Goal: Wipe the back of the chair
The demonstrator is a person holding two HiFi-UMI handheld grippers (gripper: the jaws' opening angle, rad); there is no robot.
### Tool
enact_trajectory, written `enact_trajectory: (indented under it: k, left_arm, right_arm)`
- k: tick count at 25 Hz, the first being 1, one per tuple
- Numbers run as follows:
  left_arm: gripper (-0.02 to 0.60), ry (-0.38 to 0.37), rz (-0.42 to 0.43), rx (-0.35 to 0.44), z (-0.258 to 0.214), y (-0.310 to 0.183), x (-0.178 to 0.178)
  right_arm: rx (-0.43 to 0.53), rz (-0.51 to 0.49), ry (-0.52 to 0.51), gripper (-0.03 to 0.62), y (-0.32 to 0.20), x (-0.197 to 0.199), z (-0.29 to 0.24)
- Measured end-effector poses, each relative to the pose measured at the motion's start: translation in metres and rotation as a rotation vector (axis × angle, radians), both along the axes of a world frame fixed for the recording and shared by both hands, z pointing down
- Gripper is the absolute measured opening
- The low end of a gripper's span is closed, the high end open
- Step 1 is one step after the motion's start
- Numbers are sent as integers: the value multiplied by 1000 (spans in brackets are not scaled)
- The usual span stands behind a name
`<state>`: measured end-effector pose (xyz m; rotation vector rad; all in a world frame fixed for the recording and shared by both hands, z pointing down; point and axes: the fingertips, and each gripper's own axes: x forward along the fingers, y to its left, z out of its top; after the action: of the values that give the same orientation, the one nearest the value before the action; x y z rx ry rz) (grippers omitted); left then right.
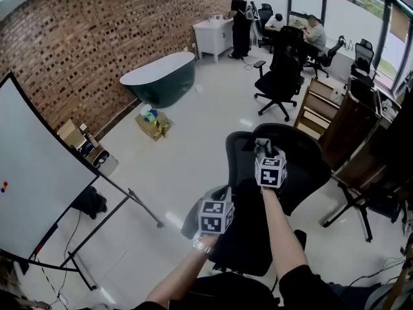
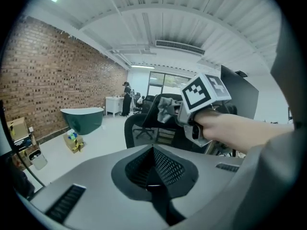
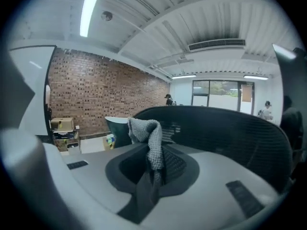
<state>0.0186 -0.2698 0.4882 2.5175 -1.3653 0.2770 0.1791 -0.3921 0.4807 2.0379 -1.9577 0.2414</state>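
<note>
A black mesh office chair (image 1: 303, 166) stands right in front of me, its curved back (image 3: 230, 133) filling the right gripper view. My right gripper (image 1: 264, 148) is up at the top edge of that back, shut on a grey knitted cloth (image 3: 151, 138) that bunches above the jaws. From the left gripper view, the cloth (image 2: 165, 107) and the right gripper (image 2: 173, 110) hang before the chair back (image 2: 139, 128). My left gripper (image 1: 218, 202) is lower and to the left, near the chair's seat, apart from the cloth. Its jaws (image 2: 153, 178) meet with nothing between them.
A whiteboard on a wheeled stand (image 1: 32, 173) is at the left. A green bathtub (image 1: 161, 79) and a cardboard box (image 1: 153, 123) sit by the brick wall. Another black chair (image 1: 281, 76), wooden furniture (image 1: 335, 121) and people (image 1: 237, 18) are further back.
</note>
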Motion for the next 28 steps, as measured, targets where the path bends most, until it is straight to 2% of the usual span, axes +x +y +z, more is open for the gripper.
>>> enact_trajectory:
  k: [4,7,10,12,16,21,23,26,28]
  left_arm:
    - [3,31,5,-15,1,1,3]
    - [3,44,44,-20,0,7,22]
    - [3,55,87,-17,-3,13,42]
    - [3,62,101,-17,-4,15,50]
    - [3,69,89,-19,-2,17,47]
    - [3,57,49,-26,1,18,27]
    - [3,48,27,-28,1,19,16]
    - [3,38,-5,-31,3,18,-1]
    - [3,33,-20,-37,8,19,-11]
  right_arm:
    - [3,154,91,54,38,81,3]
    - [9,282,124,54,83,139,9]
    - [44,361,131,51,125,173,1]
    - [53,397,114,52,143,181,2]
    - [38,315,66,52,131,135,13]
    - [20,39,9,52,52,10,23]
    - [2,-21,7,52,24,-24,29]
    - [-18,-55,33,52,-2,-43,35]
    - [-35,-25,27,52,-5,-29,44]
